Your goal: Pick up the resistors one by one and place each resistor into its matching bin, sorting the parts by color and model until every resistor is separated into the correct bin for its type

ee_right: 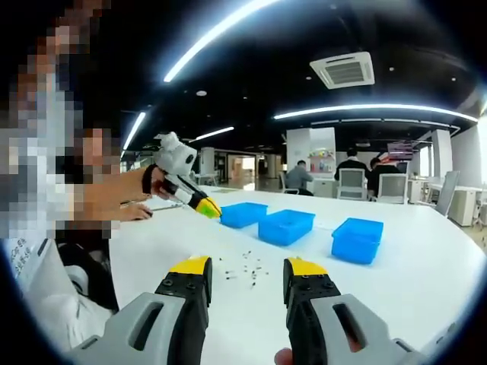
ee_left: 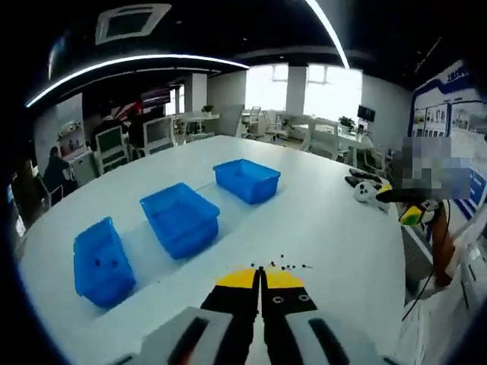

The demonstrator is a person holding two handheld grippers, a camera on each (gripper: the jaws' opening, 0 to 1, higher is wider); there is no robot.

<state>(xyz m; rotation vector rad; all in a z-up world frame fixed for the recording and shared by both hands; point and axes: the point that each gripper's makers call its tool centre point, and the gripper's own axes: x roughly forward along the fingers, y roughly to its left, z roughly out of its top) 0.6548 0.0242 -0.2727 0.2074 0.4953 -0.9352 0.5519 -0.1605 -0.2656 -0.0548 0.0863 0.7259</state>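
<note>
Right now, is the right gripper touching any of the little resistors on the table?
Apart. The right gripper view shows the open right gripper held short of the scattered resistors, with bare white table between its yellow tips and the parts.

From my seat the resistors (ee_right: 245,268) are only dark specks scattered on the white table (ee_right: 411,281), far too small for me to read colour or model, and in the left gripper view my closed yellow tips hide part of the cluster. I cannot see into the three blue bins (ee_left: 181,218) well enough to tell their contents. My right gripper (ee_right: 247,277) runs off the bottom edge.
</note>
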